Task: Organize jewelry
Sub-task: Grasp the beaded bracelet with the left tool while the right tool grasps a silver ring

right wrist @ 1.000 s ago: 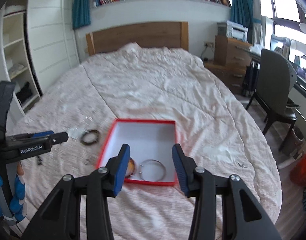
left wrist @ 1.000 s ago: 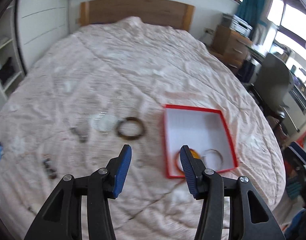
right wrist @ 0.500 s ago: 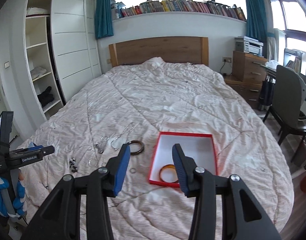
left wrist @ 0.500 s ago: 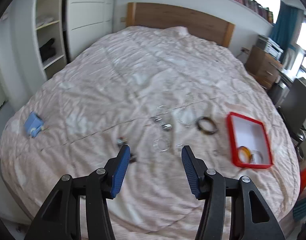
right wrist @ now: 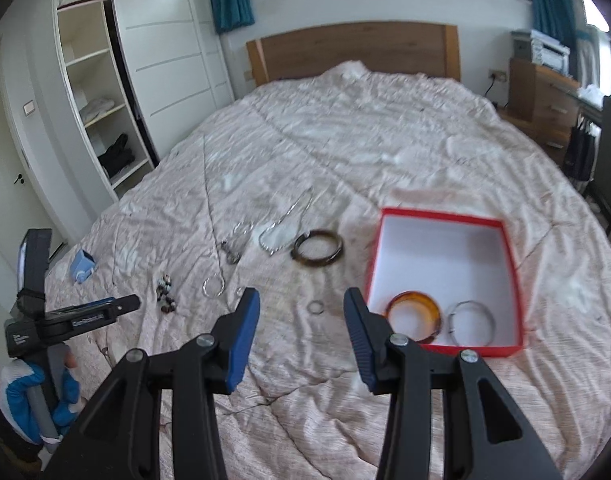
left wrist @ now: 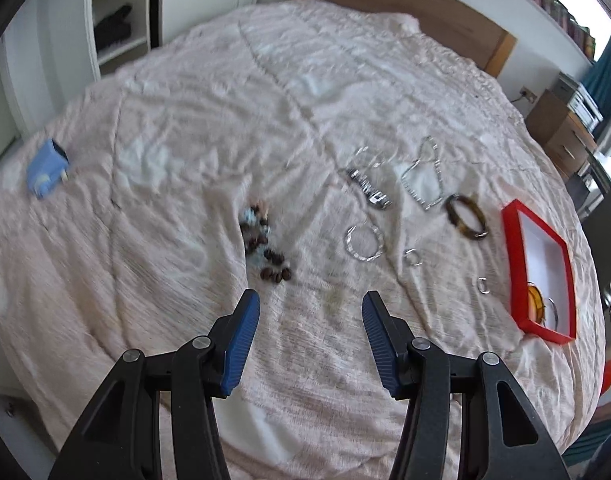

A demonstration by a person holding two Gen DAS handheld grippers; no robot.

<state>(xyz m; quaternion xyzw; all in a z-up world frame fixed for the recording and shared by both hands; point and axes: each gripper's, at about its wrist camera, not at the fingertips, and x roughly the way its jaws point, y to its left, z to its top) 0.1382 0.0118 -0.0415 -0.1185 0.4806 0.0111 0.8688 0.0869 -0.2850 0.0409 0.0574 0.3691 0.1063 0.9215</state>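
Hovering both grippers, left [left wrist: 310, 322] and right [right wrist: 301, 320], fingers apart and empty, we should pick one loose piece. Nearest: small silver ring [right wrist: 316, 307]; then dark tortoiseshell bangle [right wrist: 317, 248] on the quilted pink bed [right wrist: 385, 152]. Red shallow cardboard box [right wrist: 509, 260] holds an amber bangle [right wrist: 413, 316] and a silver one.

A red box [right wrist: 445, 216] with a white inside lies open on the bed, holding an amber bangle [right wrist: 413, 316] and a silver bangle [right wrist: 471, 322] side by side. Left of it on the quilt lie a dark tortoiseshell bangle [right wrist: 317, 248], a silver chain [right wrist: 283, 228], small rings [right wrist: 316, 307] and dark beads [right wrist: 165, 294].
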